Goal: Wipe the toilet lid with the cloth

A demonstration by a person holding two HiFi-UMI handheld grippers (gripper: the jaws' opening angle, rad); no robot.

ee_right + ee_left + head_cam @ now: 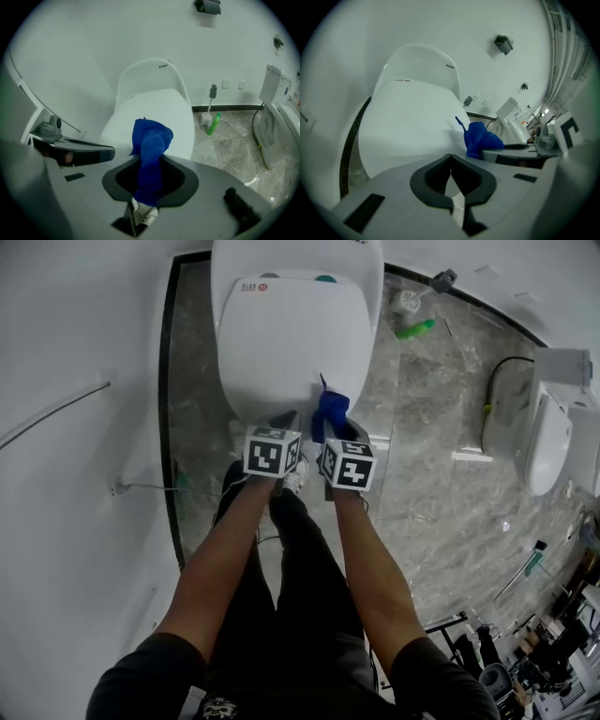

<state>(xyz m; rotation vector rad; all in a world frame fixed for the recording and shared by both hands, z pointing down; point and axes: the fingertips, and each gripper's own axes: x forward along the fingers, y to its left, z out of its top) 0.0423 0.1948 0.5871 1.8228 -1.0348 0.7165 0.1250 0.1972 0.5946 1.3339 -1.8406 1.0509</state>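
The white toilet lid (291,334) is down, seen from above in the head view and ahead in both gripper views (408,122) (157,112). A blue cloth (329,412) hangs bunched from my right gripper (334,427), whose jaws are shut on it (149,154). The cloth sits over the lid's front right edge; whether it touches the lid I cannot tell. My left gripper (281,420) is just left of it at the lid's front edge, jaws shut and empty (450,157). The cloth (480,138) shows at its right.
A toilet brush holder (407,300) and a green bottle (414,329) stand on the marble floor right of the toilet. A second white fixture (548,427) is at far right. A white wall with a rail (56,409) runs along the left. My legs are below.
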